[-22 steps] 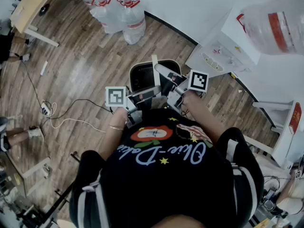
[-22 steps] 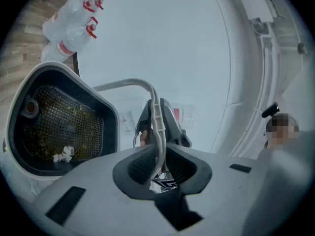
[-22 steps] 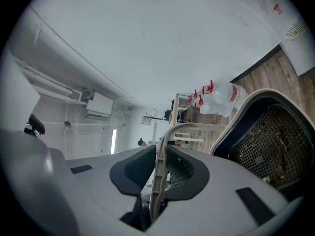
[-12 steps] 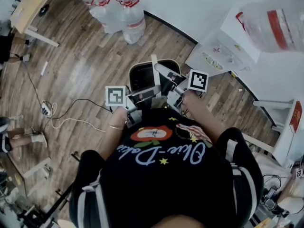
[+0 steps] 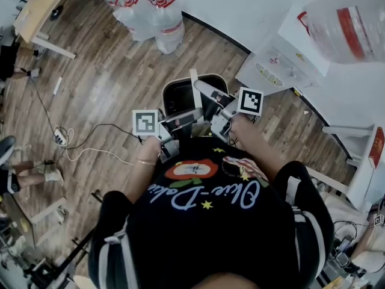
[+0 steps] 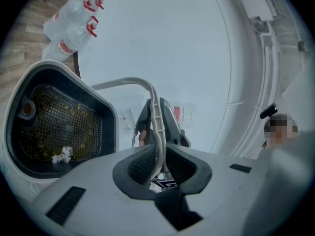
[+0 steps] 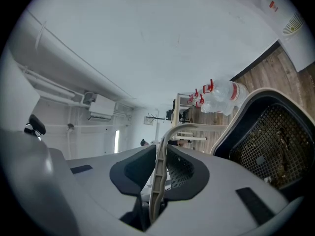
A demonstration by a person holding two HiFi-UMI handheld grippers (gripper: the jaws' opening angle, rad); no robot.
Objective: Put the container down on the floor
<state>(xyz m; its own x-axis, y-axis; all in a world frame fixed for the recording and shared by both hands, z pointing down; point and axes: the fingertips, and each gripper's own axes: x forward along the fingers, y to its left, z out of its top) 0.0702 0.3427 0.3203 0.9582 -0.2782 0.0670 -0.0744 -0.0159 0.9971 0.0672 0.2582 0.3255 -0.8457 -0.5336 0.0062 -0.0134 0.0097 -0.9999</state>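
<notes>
The container (image 5: pixel 182 97) is a dark bin with a pale rim, a mesh insert and a thin white bail handle (image 5: pixel 194 84). It hangs above the wooden floor in front of the person. My left gripper (image 5: pixel 189 118) and my right gripper (image 5: pixel 215 114) meet over it from either side. In the left gripper view the left gripper (image 6: pixel 158 157) is shut on the handle (image 6: pixel 154 113), with the bin (image 6: pixel 54 127) at lower left. In the right gripper view the right gripper (image 7: pixel 158 177) is shut on the same handle (image 7: pixel 161 157), with the bin (image 7: pixel 275 136) at right.
Several large water bottles (image 5: pixel 149 12) stand by the wall behind the container. A white water dispenser (image 5: pixel 283 65) with a big bottle (image 5: pixel 349 29) is at the right. A cable (image 5: pixel 90 143) lies on the floor at left, near a person's feet (image 5: pixel 27 176).
Both grippers and the container keep their place. Only the person's feet at the left edge have shifted a little.
</notes>
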